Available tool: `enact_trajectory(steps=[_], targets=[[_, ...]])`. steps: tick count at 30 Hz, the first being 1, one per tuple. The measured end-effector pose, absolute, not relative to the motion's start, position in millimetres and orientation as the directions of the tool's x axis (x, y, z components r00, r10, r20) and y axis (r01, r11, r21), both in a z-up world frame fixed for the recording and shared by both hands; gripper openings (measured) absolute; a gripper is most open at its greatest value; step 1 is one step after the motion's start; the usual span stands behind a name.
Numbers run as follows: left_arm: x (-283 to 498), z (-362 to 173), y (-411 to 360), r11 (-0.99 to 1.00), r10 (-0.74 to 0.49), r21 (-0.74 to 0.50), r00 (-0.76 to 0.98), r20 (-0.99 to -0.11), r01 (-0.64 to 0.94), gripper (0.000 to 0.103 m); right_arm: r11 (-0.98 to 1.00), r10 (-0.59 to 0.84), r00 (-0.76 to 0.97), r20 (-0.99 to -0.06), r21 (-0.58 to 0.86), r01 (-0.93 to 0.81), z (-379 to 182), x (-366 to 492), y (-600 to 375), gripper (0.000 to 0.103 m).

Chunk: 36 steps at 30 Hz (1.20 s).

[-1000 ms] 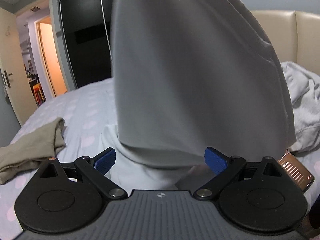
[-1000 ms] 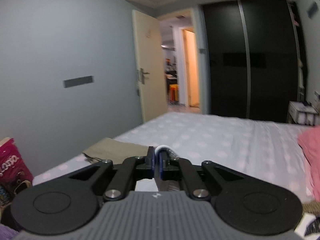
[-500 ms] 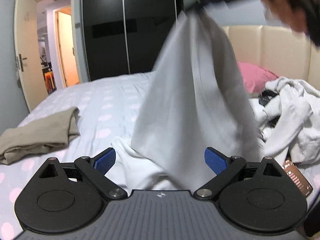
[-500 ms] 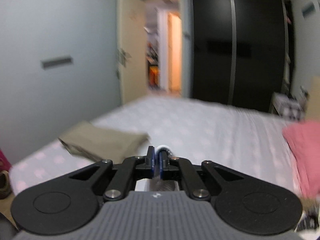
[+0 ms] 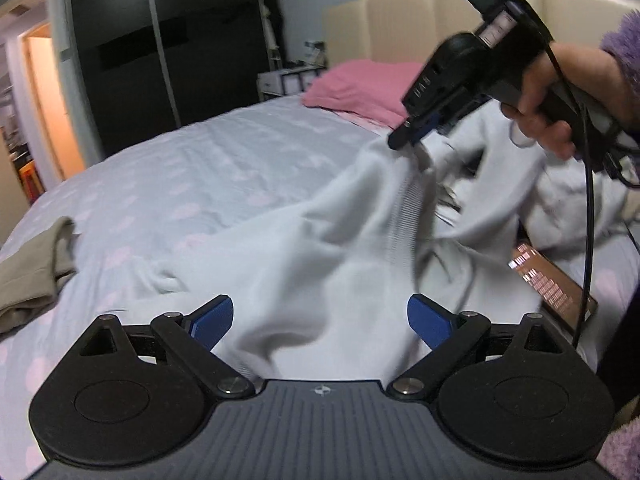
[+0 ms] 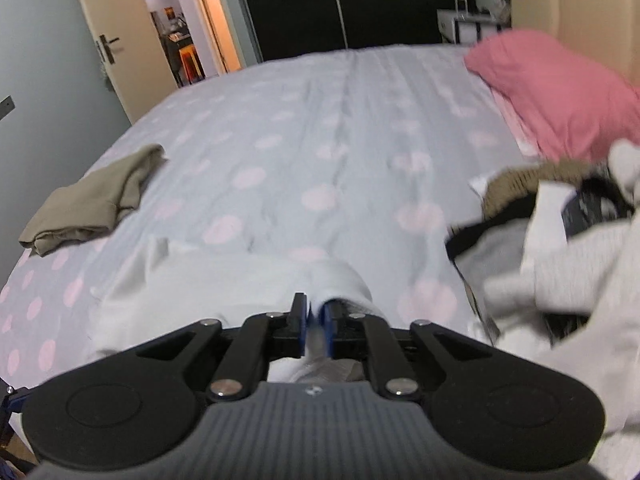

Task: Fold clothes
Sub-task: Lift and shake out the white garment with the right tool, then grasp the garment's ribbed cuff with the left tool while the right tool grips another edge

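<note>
Fold stage, early: our right gripper (image 6: 315,322) pinches pale grey knit garment (image 5: 320,256), lying crumpled on dotted bedsheet (image 6: 280,152); left gripper (image 5: 320,318) wide open, empty. Folded khaki garment (image 6: 96,200) done; pile (image 6: 560,248) left.

The right claw (image 6: 316,330) pinches the white garment (image 6: 224,280) over the bed (image 6: 320,128).

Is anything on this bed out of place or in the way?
Yes. A phone-like device with a lit screen lies on the bed, its edge tucked under the white garment held by the right tool, so it sits in the folding area.
</note>
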<state>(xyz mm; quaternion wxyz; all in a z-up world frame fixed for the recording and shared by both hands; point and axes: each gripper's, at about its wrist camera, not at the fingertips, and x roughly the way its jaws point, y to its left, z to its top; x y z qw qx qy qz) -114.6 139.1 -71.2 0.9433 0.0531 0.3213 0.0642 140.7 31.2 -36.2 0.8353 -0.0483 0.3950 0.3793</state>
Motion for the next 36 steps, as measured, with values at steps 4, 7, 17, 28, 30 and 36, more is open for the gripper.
enact_trajectory(steps=[4, 7, 17, 28, 30, 36], targets=[[-104, -90, 122, 0.987, 0.130, 0.157, 0.754, -0.644, -0.036, 0.092, 0.700, 0.605, 0.364, -0.708, 0.255, -0.667, -49, 151, 13, 0.032], [-98, -106, 111, 0.983, 0.125, 0.186, 0.718, -0.684, 0.006, 0.086, 0.690, 0.610, 0.343, -0.714, 0.267, -0.672, -53, 157, 1, 0.044], [-80, -157, 109, 0.962, 0.197, 0.269, 0.574, -0.795, 0.041, 0.038, 0.738, 0.512, 0.353, -0.783, 0.192, -0.647, -83, 163, -27, 0.052], [-82, -94, 192, 0.959, 0.244, 0.078, 0.655, -0.715, -0.272, 0.004, 0.721, 0.509, 0.332, -0.794, 0.182, -0.668, -115, 175, -3, 0.052], [-85, -84, 214, 0.944, 0.253, 0.029, 0.665, -0.702, -0.329, 0.004, 0.729, 0.499, 0.357, -0.790, 0.160, -0.666, -117, 181, 0, 0.052], [-87, -83, 241, 0.920, 0.268, -0.022, 0.669, -0.693, -0.391, 0.004, 0.729, 0.504, 0.388, -0.772, 0.140, -0.670, -124, 198, 8, 0.051]])
